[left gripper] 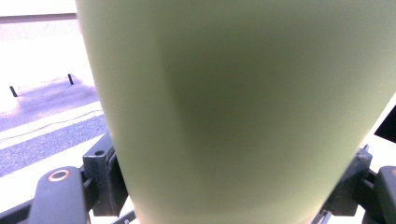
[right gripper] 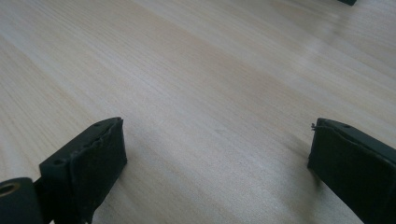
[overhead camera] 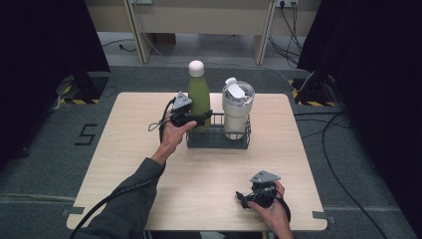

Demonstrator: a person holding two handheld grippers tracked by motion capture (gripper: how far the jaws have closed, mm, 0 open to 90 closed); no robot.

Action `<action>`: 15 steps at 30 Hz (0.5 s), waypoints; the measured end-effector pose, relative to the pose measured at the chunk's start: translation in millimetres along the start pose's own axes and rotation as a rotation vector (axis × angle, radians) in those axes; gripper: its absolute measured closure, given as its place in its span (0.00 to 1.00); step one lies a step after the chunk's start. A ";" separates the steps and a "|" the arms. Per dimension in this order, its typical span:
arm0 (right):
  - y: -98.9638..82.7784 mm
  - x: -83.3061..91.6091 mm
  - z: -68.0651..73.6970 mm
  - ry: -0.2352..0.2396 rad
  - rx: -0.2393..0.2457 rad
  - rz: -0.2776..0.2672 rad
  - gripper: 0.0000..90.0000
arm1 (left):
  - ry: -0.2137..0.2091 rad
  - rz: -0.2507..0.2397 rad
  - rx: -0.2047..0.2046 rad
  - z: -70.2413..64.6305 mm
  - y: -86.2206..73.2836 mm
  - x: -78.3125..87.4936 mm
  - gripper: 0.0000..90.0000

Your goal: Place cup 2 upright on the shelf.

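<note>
Left gripper [overhead camera: 203, 118] clamped on the green bottle [overhead camera: 199, 94], which stands upright in the left end of the wire basket [overhead camera: 217, 142]; white tumbler [overhead camera: 236, 107] at the basket's right end. Right gripper [overhead camera: 243, 197], jaws spread, empty, low over the table [overhead camera: 124, 149] near its front edge.

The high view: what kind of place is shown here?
Probably an indoor lab set up for recording: a light wooden table on grey carpet, black curtains at both sides, and loose cables on the floor.

I am reaching my left tool [overhead camera: 203, 118] toward the worktop's far middle, jaws clamping; my right tool [overhead camera: 242, 198] is resting agape near the front edge.
</note>
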State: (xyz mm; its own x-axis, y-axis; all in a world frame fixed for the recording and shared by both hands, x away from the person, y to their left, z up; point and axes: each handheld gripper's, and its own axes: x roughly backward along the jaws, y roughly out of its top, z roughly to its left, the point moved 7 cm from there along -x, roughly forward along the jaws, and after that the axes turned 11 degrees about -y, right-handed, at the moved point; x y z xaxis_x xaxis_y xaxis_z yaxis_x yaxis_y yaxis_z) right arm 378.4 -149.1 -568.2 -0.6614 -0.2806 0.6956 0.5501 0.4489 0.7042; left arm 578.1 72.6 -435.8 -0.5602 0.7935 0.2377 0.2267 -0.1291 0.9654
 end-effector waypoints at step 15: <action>0.0 0.1 0.6 0.003 -0.001 0.000 0.05 | -0.002 0.033 -0.005 -0.3 -14.0 -7.7 0.23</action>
State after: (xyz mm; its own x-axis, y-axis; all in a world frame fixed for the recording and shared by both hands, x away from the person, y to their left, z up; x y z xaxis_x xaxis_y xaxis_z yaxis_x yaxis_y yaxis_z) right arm 378.0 -148.6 -568.3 -0.6597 -0.2833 0.6960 0.5507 0.4479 0.7043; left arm 579.1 68.1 -451.2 -0.5509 0.7901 0.2688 0.2405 -0.1581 0.9577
